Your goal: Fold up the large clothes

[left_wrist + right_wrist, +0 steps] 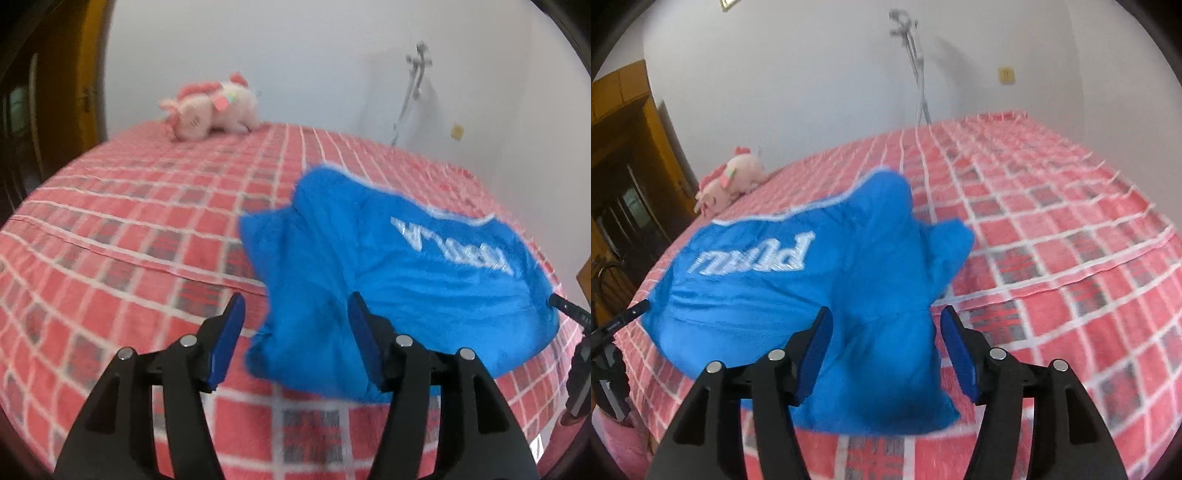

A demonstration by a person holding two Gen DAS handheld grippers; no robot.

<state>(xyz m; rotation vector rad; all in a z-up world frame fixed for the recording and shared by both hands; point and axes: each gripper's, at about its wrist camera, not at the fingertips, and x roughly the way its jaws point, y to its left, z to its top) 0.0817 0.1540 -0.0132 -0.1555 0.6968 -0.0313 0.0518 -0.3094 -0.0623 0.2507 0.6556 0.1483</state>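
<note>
A blue garment point(424, 288) point(757, 295) with white lettering lies bunched and partly folded on a bed with a red checked cover point(129, 221) point(1071, 240). My left gripper point(295, 299) stands open over the garment's near left corner; its right finger is above the cloth and its left finger above the bare cover. My right gripper point(886, 312) is open too, with the garment's near right part showing between its blue pads, which do not press on it. Each gripper shows at the edge of the other's view: right gripper point(576, 350), left gripper point(605, 350).
A pink plush toy point(210, 110) point(729, 181) lies at the far side of the bed by the white wall. A metal pole point(413, 81) point(916, 66) leans on that wall. A wooden wardrobe point(85, 74) point(620, 147) stands to the left.
</note>
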